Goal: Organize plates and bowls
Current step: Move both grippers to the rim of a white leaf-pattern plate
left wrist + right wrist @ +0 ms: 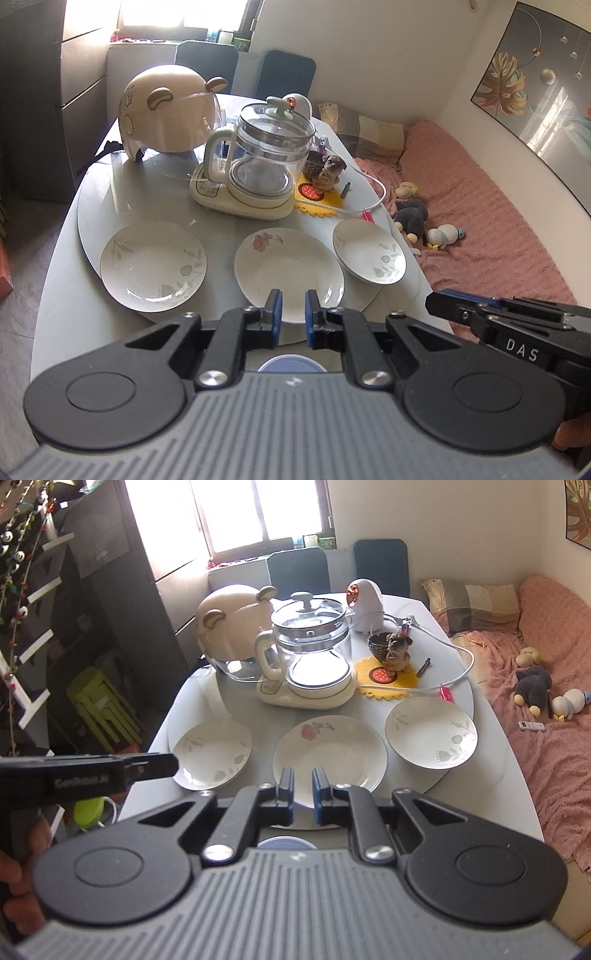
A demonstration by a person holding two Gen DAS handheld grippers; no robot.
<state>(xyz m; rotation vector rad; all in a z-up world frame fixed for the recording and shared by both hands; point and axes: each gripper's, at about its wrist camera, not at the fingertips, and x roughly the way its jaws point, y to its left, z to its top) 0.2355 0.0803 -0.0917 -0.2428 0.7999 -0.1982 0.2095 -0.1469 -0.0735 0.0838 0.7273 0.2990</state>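
Nothing stacked yet: left plate, middle plate and right plate lie apart on bench. Left gripper and right gripper hover clenched, empty.

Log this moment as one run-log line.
left gripper: shut, empty | right gripper: shut, empty | three plates unstacked in a row on table

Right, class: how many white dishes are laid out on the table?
3, in a row along the near edge: a leaf-patterned plate on the left, a pink-flowered plate in the middle, and a smaller leaf-patterned dish on the right. The grippers may hide others nearer.
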